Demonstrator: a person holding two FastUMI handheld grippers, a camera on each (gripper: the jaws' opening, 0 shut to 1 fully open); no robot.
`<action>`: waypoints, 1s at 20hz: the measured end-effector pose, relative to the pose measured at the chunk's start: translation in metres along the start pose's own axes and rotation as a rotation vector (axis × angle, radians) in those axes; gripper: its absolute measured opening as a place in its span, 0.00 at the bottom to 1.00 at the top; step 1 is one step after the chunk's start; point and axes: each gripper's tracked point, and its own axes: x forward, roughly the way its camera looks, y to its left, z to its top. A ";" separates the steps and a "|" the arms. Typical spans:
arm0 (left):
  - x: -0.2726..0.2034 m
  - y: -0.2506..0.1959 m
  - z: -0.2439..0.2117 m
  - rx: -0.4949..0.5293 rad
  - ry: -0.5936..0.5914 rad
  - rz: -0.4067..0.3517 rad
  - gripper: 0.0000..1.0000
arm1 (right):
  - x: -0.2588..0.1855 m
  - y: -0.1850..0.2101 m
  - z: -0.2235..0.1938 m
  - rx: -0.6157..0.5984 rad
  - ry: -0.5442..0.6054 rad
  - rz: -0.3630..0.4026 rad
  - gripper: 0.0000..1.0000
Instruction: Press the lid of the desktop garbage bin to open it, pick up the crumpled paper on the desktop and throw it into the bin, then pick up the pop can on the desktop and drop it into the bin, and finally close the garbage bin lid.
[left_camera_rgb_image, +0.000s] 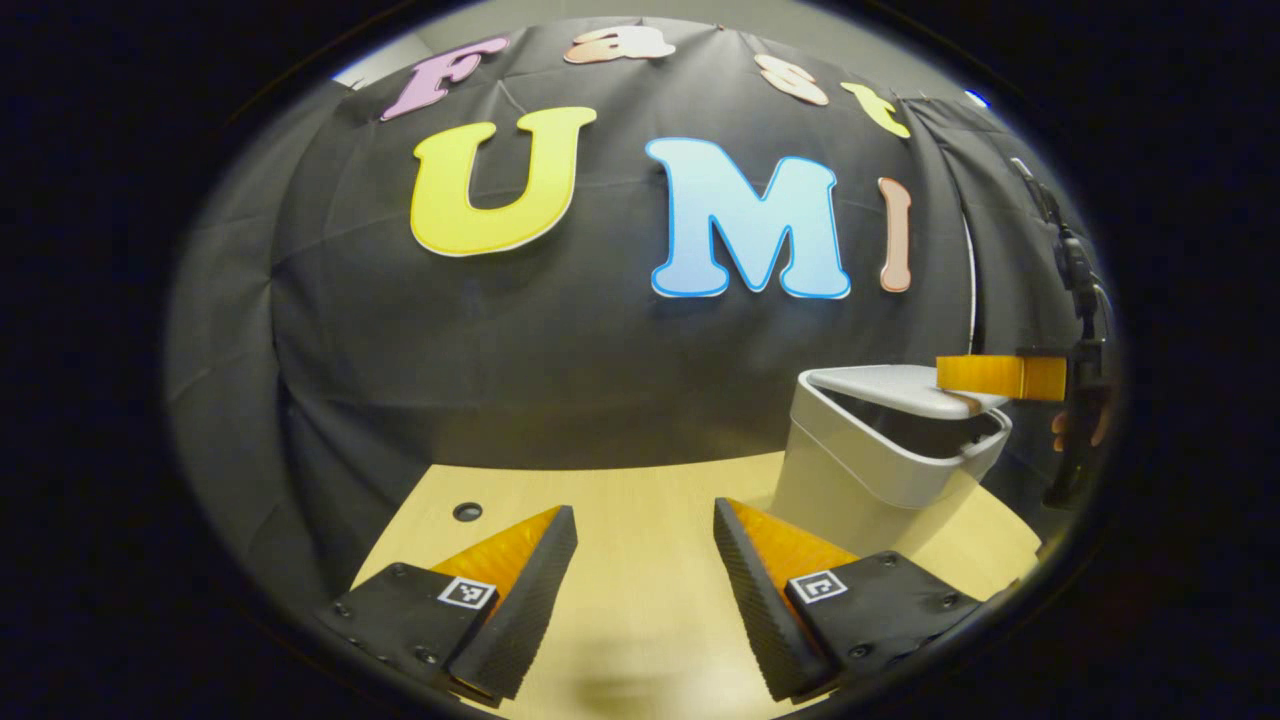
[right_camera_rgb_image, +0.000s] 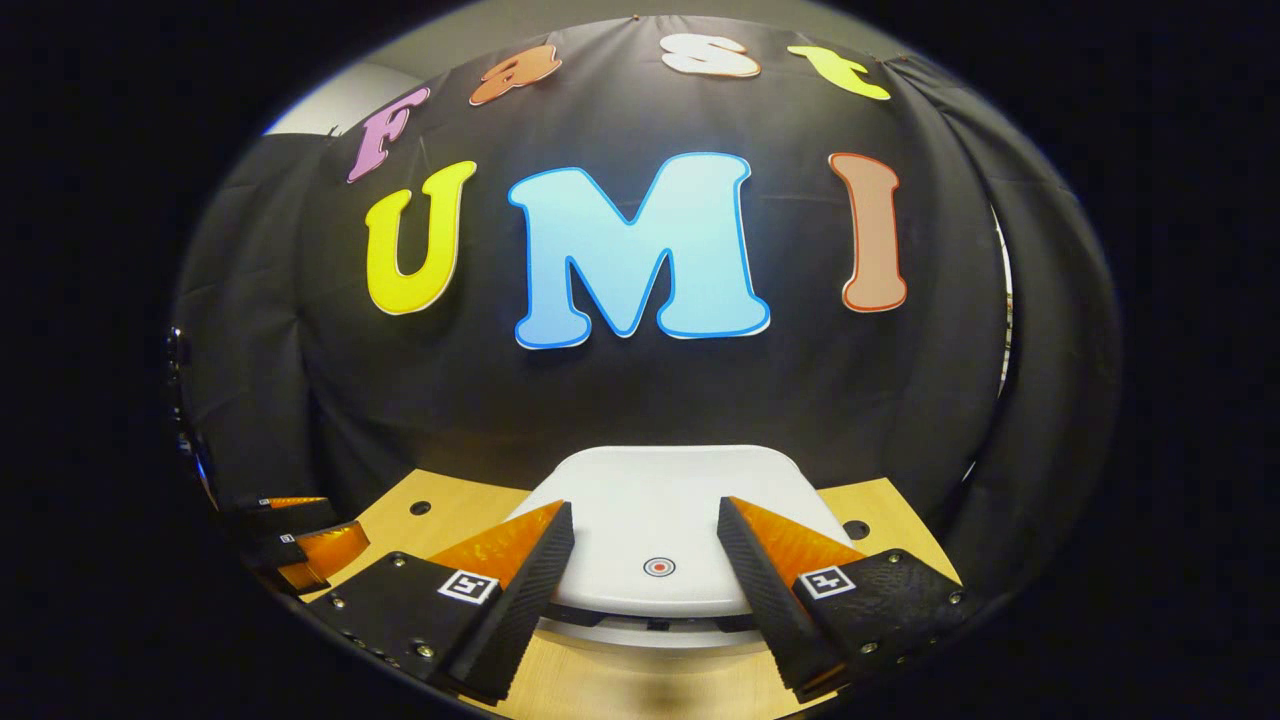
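Hovering at lower centre of the right gripper view, the right gripper (right_camera_rgb_image: 645, 580) stands wide open, empty, over the bin (right_camera_rgb_image: 660, 540) lid, which sits ajar. Risk: an off-centre press tips the bin or leaves the lid unlatched. Left gripper (left_camera_rgb_image: 645, 580), open and empty, idles low centre of its view above the desk (left_camera_rgb_image: 640, 500).

Your pale wood-grain desktop (left_camera_rgb_image: 640, 520) reads as smooth laminate with a soft sheen. The white plastic garbage bin (left_camera_rgb_image: 850, 480) looks smooth and satin; its flat white plastic lid (right_camera_rgb_image: 660, 500) is matt. Your left gripper (left_camera_rgb_image: 645, 590) has ribbed, rough-looking pads (left_camera_rgb_image: 525, 610). The black cloth wall (right_camera_rgb_image: 640, 400) is matt and creased.
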 end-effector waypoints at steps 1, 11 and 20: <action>0.001 0.000 -0.001 0.001 0.001 0.000 0.93 | 0.001 0.000 -0.004 -0.006 0.010 0.000 0.94; 0.008 -0.004 -0.004 -0.001 0.007 -0.011 0.92 | 0.003 0.001 -0.019 -0.046 0.017 -0.010 0.94; 0.008 -0.013 -0.002 -0.009 0.003 -0.020 0.91 | 0.004 0.001 -0.026 -0.030 -0.053 -0.045 0.94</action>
